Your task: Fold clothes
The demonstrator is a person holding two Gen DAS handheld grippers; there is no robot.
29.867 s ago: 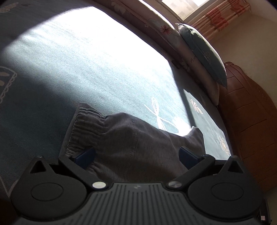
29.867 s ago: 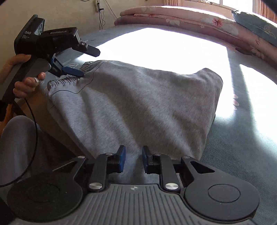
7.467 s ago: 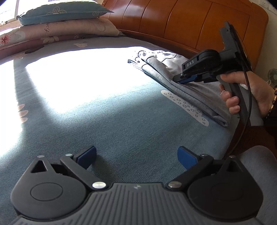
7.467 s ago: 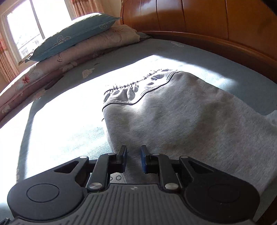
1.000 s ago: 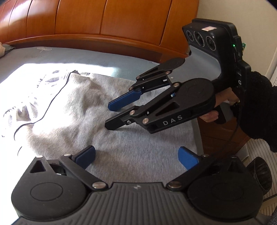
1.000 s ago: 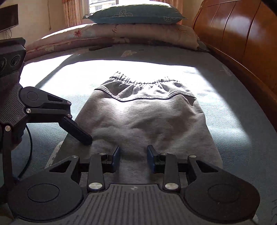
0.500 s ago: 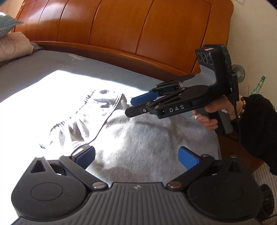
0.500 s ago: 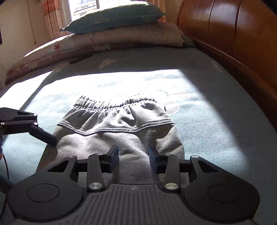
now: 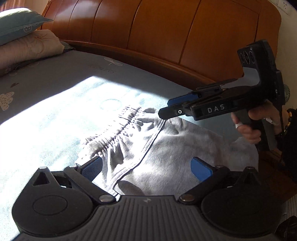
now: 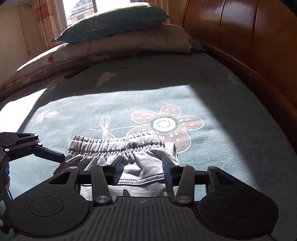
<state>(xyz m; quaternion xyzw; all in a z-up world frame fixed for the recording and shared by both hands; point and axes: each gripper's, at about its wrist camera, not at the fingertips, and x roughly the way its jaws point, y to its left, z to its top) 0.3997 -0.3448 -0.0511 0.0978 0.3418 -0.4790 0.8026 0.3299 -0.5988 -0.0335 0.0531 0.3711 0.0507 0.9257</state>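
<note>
Grey folded trousers (image 9: 167, 148) lie flat on the teal bed sheet (image 9: 55, 111), elastic waistband (image 10: 118, 144) toward the pillows. My left gripper (image 9: 146, 168) hovers open and wide over the cloth at the waistband's near corner, gripping nothing. My right gripper (image 10: 143, 171) hangs over the waistband's other end. Its jaws are opening; cloth shows below the gap, but the pads do not press it. In the left wrist view the right gripper (image 9: 165, 111) shows edge on, held by a hand (image 9: 256, 126). The left gripper (image 10: 46, 152) shows at the left of the right wrist view.
A wooden headboard (image 9: 167, 37) runs along the bed's far side. Stacked at the head are a teal pillow (image 10: 115, 22) and a folded quilt (image 10: 111, 48), under a window (image 10: 79, 7). A flower print (image 10: 163, 124) marks the sheet past the waistband. The bed's edge lies near the hand.
Both grippers have moved along the trousers to the waistband end and risen a little. The right jaws have spread wider. The trousers have not moved.
</note>
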